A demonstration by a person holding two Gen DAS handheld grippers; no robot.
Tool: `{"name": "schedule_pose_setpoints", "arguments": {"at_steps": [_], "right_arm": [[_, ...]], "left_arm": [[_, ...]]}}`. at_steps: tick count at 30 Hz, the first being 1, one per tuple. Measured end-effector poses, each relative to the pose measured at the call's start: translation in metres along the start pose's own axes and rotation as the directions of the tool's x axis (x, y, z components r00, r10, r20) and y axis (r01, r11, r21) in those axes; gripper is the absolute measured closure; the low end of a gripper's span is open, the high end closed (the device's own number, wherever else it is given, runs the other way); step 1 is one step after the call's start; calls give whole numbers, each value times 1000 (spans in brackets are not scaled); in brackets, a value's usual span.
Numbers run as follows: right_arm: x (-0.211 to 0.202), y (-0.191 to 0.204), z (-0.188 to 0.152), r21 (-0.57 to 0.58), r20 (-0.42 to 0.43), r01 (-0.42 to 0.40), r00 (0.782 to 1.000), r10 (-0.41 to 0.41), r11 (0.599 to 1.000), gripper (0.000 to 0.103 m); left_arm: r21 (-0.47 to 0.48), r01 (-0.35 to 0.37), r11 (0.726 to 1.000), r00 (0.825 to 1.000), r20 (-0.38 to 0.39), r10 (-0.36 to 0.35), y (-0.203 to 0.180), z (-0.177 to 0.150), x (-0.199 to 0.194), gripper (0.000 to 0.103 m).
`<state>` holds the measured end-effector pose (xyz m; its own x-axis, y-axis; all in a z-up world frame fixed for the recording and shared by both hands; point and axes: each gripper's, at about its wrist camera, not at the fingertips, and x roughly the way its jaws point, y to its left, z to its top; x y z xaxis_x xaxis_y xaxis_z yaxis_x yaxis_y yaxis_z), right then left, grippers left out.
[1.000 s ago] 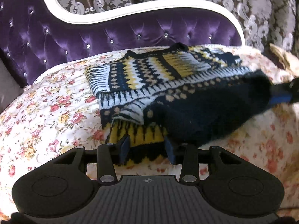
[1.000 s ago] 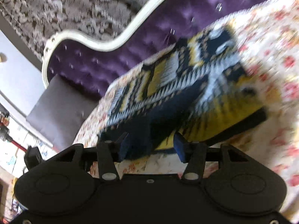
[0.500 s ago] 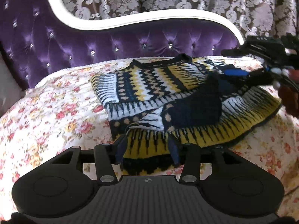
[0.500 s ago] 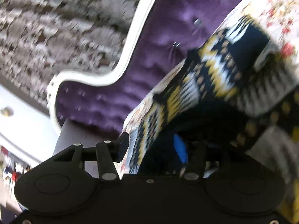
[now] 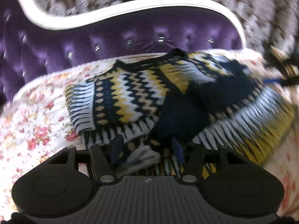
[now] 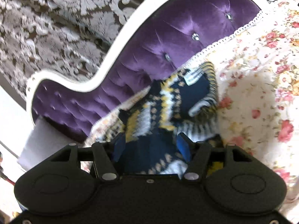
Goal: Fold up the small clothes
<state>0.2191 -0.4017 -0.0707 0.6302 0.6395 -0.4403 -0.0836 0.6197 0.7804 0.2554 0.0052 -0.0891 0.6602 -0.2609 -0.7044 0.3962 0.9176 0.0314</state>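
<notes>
Folding looks partly done: patterned sweater (image 5: pixel 142 100) lies on the floral bedcover (image 5: pixel 37 130) below the purple headboard (image 5: pixel 130 43), one dark panel already turned over its middle; near hem bunched, squaring left. Long axis runs roughly 9 to 3 o'clock in left view, neckline toward 12. Left claw (image 5: pixel 147 147) has just been opening, half-wide, knit between its blue pads, apparently loose. Right claw (image 6: pixel 151 143) likewise just opening, straddling dark cloth at the sweater's 3 o'clock end.
</notes>
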Motion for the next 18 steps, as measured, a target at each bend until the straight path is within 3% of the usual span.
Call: {"name": "schedule_pose_setpoints", "arguments": {"at_steps": [4, 6, 13, 18], "right_arm": [[13, -1, -6, -72, -74, 20, 997, -25, 997, 29], [22, -1, -9, -84, -101, 13, 995, -21, 996, 29], [36, 6, -14, -125, -122, 3, 992, -19, 992, 29], [39, 8, -18, -137, -105, 18, 994, -33, 990, 29]], "left_arm": [[-221, 44, 974, 999, 5, -44, 23, 5, 11, 48], [-275, 72, 959, 997, 20, -69, 27, 1, 14, 48], [-266, 114, 957, 992, 89, -93, 27, -1, 4, 47], [-229, 215, 949, 960, 228, -162, 31, 1, -29, 39]]}}
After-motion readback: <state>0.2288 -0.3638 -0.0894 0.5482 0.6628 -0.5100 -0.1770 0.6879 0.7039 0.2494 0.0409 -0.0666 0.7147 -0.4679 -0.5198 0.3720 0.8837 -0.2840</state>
